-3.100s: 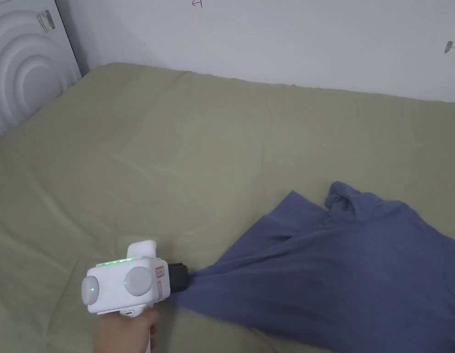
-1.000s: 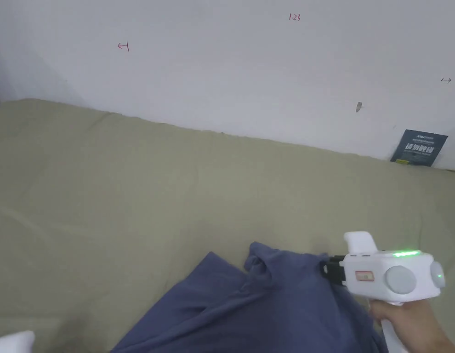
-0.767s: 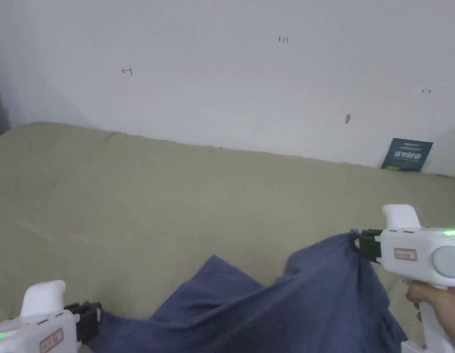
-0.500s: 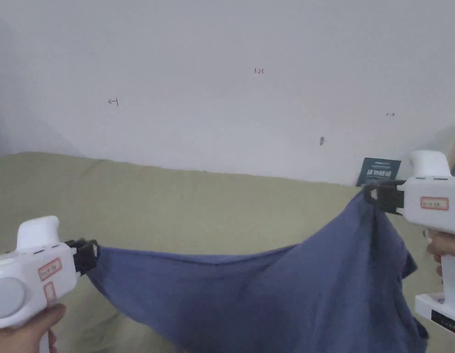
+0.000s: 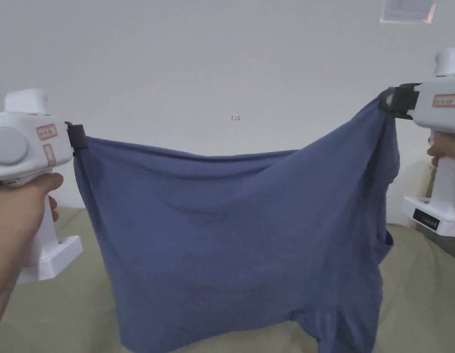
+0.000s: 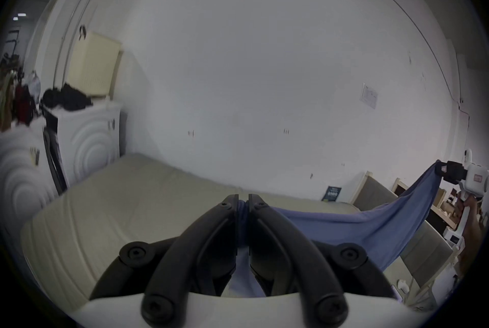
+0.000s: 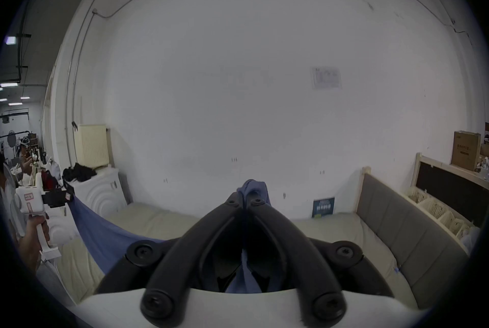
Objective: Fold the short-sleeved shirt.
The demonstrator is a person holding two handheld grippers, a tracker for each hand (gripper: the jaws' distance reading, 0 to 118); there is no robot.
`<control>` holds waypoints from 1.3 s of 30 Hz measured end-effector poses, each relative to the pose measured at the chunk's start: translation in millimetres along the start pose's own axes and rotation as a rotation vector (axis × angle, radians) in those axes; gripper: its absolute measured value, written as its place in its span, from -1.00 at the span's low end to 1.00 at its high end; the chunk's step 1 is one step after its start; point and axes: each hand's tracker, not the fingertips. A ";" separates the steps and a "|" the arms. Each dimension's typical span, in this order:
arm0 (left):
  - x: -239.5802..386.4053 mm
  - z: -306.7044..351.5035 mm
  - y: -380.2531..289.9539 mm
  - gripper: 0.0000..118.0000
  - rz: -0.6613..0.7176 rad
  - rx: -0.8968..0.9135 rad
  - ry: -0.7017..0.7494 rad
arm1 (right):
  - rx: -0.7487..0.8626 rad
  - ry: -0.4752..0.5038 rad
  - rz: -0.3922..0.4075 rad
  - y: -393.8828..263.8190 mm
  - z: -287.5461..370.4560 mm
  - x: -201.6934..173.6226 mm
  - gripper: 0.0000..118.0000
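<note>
Your left gripper [image 5: 76,136] pinches one top corner of the blue shirt [image 5: 240,234], and your right gripper [image 5: 388,100] clamps the other, higher. The shirt hangs spread between them above the bed [image 5: 419,294], its lower edge reaching the sheet.

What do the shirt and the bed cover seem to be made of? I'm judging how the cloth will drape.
Shirt: soft, matte blue knit, probably cotton jersey; it sags between the left gripper and right gripper and hangs in loose folds. Bed cover: matte olive woven fabric, lying flat with shallow creases; its fibre is unclear.
</note>
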 end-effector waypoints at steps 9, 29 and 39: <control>13.0 -36.8 68.7 -0.87 -0.007 0.117 0.068 | 0.091 0.014 -0.021 49.5 -49.1 11.0 -0.97; -10.0 -47.6 -152.5 -0.87 0.023 -0.017 0.064 | -0.028 0.053 -0.102 -170.6 -20.1 45.6 -0.97; -41.8 116.8 -249.4 -0.87 -0.055 -0.220 0.021 | -0.310 0.049 -0.128 -304.5 159.5 38.2 -0.97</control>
